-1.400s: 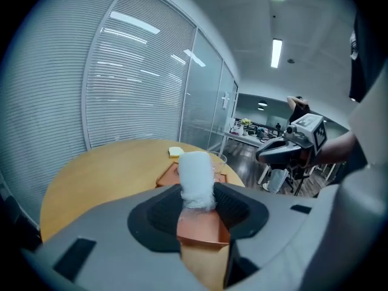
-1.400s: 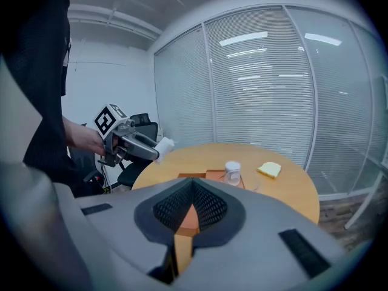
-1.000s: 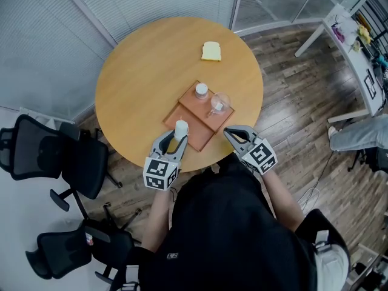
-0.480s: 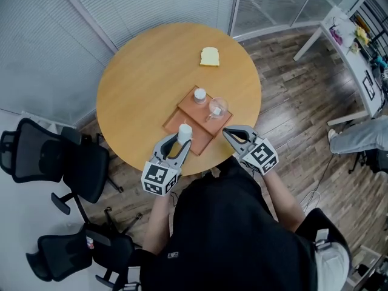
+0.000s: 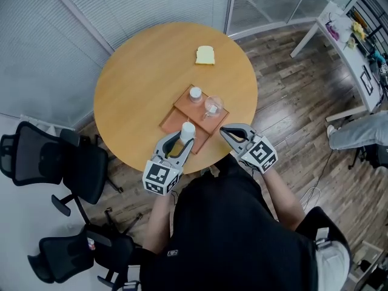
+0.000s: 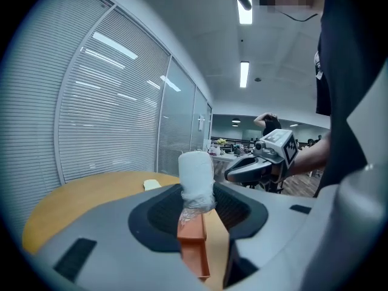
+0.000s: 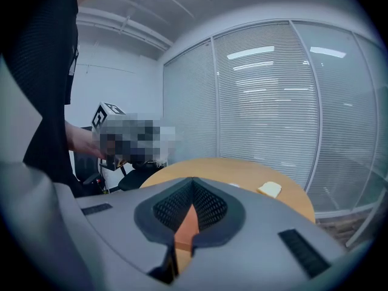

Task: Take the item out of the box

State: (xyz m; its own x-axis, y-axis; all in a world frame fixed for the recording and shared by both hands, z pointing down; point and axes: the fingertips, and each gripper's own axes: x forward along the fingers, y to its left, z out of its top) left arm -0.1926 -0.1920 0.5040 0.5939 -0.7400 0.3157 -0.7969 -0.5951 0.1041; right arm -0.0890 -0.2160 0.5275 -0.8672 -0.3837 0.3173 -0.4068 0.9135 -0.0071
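Observation:
A shallow orange-brown box (image 5: 202, 122) lies on the round wooden table (image 5: 139, 77). In it stand a small white-capped jar (image 5: 195, 93) and a clear glass (image 5: 212, 106). My left gripper (image 5: 182, 140) is shut on a white cylindrical item (image 5: 187, 129) and holds it upright just above the box's near end. In the left gripper view the item (image 6: 196, 173) stands between the dark pads, over the box (image 6: 193, 238). My right gripper (image 5: 225, 131) hovers to the right of the box, shut with nothing in it. Through its jaws only a strip of box (image 7: 185, 229) shows.
A pale yellow block (image 5: 205, 55) lies on the far side of the table. Black office chairs (image 5: 57, 159) stand to the left on the wooden floor. A white desk (image 5: 348, 38) with clutter is at the top right. Blinds and glass walls ring the room.
My left gripper has risen with the white item and come back a little toward the box's near edge. The right gripper has barely moved.

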